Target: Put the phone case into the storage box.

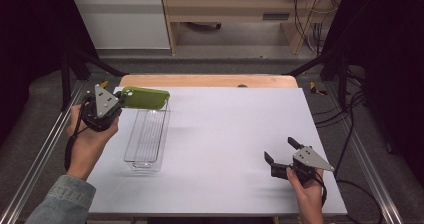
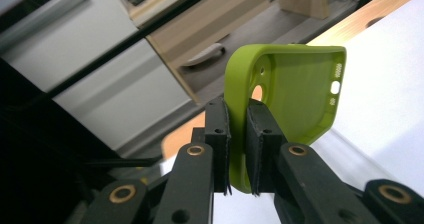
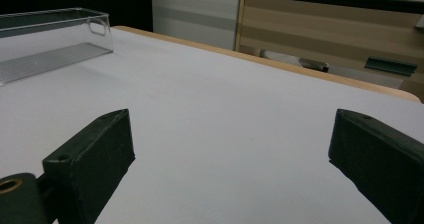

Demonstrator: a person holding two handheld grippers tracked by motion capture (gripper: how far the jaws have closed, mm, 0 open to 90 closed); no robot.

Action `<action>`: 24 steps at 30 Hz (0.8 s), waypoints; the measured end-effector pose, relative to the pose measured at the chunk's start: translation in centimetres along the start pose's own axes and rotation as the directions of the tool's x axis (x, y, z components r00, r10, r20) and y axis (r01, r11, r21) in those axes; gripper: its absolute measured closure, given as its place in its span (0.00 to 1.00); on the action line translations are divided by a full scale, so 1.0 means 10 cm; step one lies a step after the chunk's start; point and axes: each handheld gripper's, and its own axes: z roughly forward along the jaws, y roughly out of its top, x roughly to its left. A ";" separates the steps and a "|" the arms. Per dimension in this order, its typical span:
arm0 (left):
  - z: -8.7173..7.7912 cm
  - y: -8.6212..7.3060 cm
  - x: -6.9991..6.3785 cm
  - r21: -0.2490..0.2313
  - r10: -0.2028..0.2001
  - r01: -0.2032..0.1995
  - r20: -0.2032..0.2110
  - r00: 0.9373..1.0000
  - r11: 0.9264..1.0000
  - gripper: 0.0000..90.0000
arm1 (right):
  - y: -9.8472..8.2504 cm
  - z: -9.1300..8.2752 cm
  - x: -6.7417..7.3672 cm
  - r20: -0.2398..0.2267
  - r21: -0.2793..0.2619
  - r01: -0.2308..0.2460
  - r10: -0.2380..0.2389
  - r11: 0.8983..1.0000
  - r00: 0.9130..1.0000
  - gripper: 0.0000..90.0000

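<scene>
Green soft phone case (image 1: 145, 98) clamped in left gripper (image 2: 238, 129), above clear plastic bin (image 1: 146, 134); placing remains. Right gripper (image 1: 281, 155) apart, idle.

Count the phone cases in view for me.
1. The green phone case is clamped in the left gripper, held above the far end of the clear bin.

The white table (image 1: 225, 149) lies bare between the clear bin (image 1: 147, 136) at the left and the right gripper (image 1: 283, 156), giving wide passage there. The bin's far end is covered from above by the green phone case (image 1: 146, 98) clamped in the left gripper (image 1: 121, 98); its near end stands open.
</scene>
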 end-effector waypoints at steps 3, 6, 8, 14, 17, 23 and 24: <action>0.00 -0.01 0.01 0.007 0.005 -0.005 0.007 1.000 1.000 0.90 | 0.00 0.00 0.00 0.001 -0.001 0.002 -0.002 1.000 1.000 0.06; 0.02 -0.01 0.00 0.026 0.043 -0.043 0.001 0.999 0.999 0.90 | 0.00 0.00 0.00 0.000 -0.001 0.005 -0.005 1.000 1.000 0.05; 0.04 0.00 0.00 0.038 0.063 -0.063 0.007 0.998 0.997 0.90 | 0.00 0.00 0.00 0.000 -0.001 0.005 -0.005 1.000 1.000 0.05; 0.09 0.01 -0.04 0.072 0.143 -0.143 0.005 0.990 0.987 0.90 | 0.00 0.00 0.00 -0.003 0.000 0.002 -0.002 1.000 1.000 0.05; 0.11 0.00 -0.04 0.080 0.150 -0.150 0.007 0.989 0.985 0.90 | 0.00 0.00 0.00 -0.004 0.000 0.002 -0.002 1.000 1.000 0.05; 0.16 -0.01 -0.07 0.093 0.189 -0.189 0.011 0.982 0.977 0.90 | 0.00 0.00 0.00 -0.004 -0.001 0.006 -0.006 1.000 1.000 0.05; 0.16 0.00 -0.07 0.095 0.197 -0.197 0.011 0.980 0.976 0.90 | 0.00 0.00 0.00 -0.004 0.000 0.006 -0.006 1.000 1.000 0.05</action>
